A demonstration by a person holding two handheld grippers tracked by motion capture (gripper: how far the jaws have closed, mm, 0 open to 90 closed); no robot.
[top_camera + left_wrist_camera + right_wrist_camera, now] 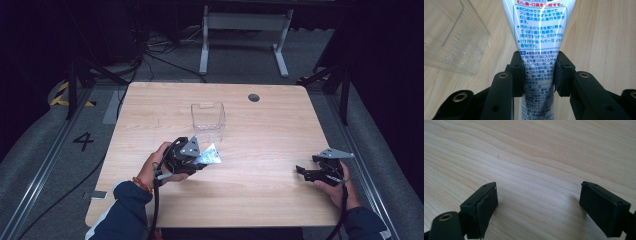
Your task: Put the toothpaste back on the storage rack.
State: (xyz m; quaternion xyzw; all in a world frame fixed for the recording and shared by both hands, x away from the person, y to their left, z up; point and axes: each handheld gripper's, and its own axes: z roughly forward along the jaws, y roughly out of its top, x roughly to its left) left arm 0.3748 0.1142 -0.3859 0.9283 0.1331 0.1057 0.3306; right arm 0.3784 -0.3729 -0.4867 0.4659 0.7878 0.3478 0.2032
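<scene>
Left gripper (196, 161) has its 2 pads clamped on a white toothpaste tube (540, 32) printed with blue Japanese text; in the left gripper view the pads pinch the tube across its printed body with the flared, wider end pointing away from the camera. In the high view the tube (211, 156) is held just above the wooden table (270, 125), a little in front of the clear plastic box (208, 119), which stands upright and open-topped near the middle of the table. The tube is near the box's front wall but apart from it. Right gripper (306, 171) sits at the table's right edge in the person's right hand (339, 189), well apart from the work; its own view shows both jaws spread wide over bare wood with nothing between them. Judged step: carrying the tube to the box and lowering it in. To do this well, raise the tube clear of the box rim before moving across, since the thin clear wall would tip or slide if clipped from the side. Bring the leading end over the opening, then tilt so the tube goes in lengthwise. The tube wall is soft and glossy, so the grip should stay firm but not crush; which end carries the cap I cannot tell from these views. Release only once the tube rests inside.
</scene>
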